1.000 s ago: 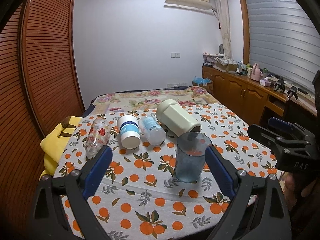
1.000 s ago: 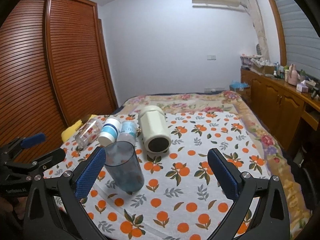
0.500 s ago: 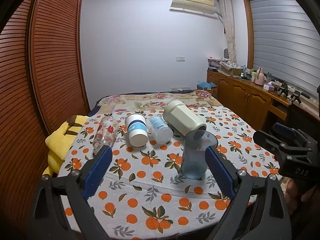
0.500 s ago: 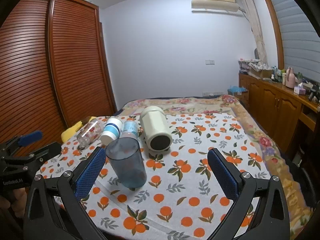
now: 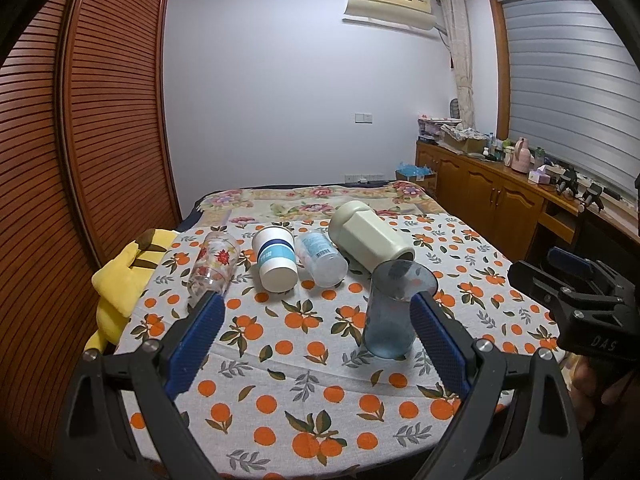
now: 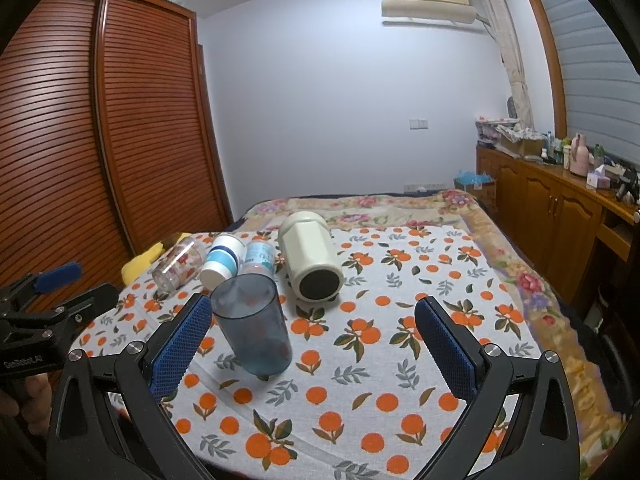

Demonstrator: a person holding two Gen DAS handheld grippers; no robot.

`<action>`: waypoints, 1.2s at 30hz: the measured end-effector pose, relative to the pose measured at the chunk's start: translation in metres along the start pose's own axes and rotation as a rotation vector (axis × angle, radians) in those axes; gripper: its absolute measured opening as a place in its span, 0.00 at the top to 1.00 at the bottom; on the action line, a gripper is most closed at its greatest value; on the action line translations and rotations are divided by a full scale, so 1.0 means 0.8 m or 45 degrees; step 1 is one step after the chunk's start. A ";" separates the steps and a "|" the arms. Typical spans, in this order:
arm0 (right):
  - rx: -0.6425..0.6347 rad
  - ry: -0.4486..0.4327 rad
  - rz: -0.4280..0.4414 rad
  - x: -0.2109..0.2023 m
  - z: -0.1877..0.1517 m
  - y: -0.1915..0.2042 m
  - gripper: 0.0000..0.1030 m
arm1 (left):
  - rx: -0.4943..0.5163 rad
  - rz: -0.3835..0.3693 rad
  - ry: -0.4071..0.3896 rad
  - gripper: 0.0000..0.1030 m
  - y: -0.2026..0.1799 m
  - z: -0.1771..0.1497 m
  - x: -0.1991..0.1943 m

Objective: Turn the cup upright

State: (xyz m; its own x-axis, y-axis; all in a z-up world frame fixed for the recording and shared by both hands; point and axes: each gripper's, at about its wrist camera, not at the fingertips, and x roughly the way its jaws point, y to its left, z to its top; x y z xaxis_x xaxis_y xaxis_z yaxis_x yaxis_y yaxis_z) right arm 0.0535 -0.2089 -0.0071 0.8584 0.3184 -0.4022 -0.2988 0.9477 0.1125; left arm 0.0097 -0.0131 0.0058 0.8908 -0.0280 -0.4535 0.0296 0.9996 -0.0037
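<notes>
A translucent blue cup [image 5: 391, 312] stands upright, mouth up, on the orange-print tablecloth [image 5: 304, 384]; it also shows in the right wrist view [image 6: 253, 323]. Behind it lie four vessels on their sides: a cream faceted cup [image 5: 370, 238], a clear bottle with a blue label [image 5: 321, 254], a white-and-blue cup [image 5: 274, 258] and a red-flowered glass [image 5: 212, 266]. My left gripper [image 5: 316, 338] is open and empty, near the table's front edge. My right gripper [image 6: 314, 346] is open and empty, the blue cup just inside its left finger.
A yellow plush toy [image 5: 124, 276] lies at the table's left edge. A slatted wooden wardrobe [image 5: 80, 140] stands on the left, a wooden sideboard [image 5: 500, 200] with clutter on the right. A floral bedspread [image 6: 380, 208] lies beyond the table.
Both grippers have drawn back and risen a little from the table, so the cups look smaller and lower. The blue cup stays upright and nothing on the table has moved.
</notes>
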 end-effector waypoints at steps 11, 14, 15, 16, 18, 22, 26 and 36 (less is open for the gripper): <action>0.001 0.000 0.001 0.000 0.000 0.000 0.00 | 0.003 -0.001 -0.004 0.08 0.000 -0.001 0.000; 0.000 0.000 0.001 0.000 0.000 0.000 0.00 | 0.002 -0.001 -0.006 0.08 0.000 -0.002 -0.001; 0.000 -0.001 0.001 0.000 0.000 0.000 0.00 | 0.002 -0.001 -0.007 0.08 0.000 -0.002 -0.001; 0.000 0.000 0.002 0.000 0.000 0.000 0.00 | 0.003 0.000 -0.009 0.08 -0.001 -0.002 -0.002; 0.000 -0.001 0.002 0.000 0.000 0.000 0.00 | 0.003 0.001 -0.010 0.08 0.000 -0.001 -0.003; 0.001 0.001 0.001 0.000 0.000 0.000 0.00 | 0.003 -0.001 -0.009 0.08 -0.001 -0.001 -0.003; -0.001 0.000 0.001 0.000 0.000 0.000 0.00 | 0.003 0.000 -0.009 0.08 -0.001 -0.002 -0.003; 0.000 -0.001 0.001 0.000 0.000 0.000 0.00 | 0.003 0.002 -0.015 0.08 -0.002 0.002 -0.006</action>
State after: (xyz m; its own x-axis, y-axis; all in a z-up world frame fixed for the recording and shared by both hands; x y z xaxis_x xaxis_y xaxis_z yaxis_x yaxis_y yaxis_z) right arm 0.0534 -0.2090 -0.0073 0.8586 0.3192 -0.4012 -0.2996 0.9474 0.1125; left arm 0.0058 -0.0145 0.0092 0.8960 -0.0266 -0.4432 0.0293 0.9996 -0.0006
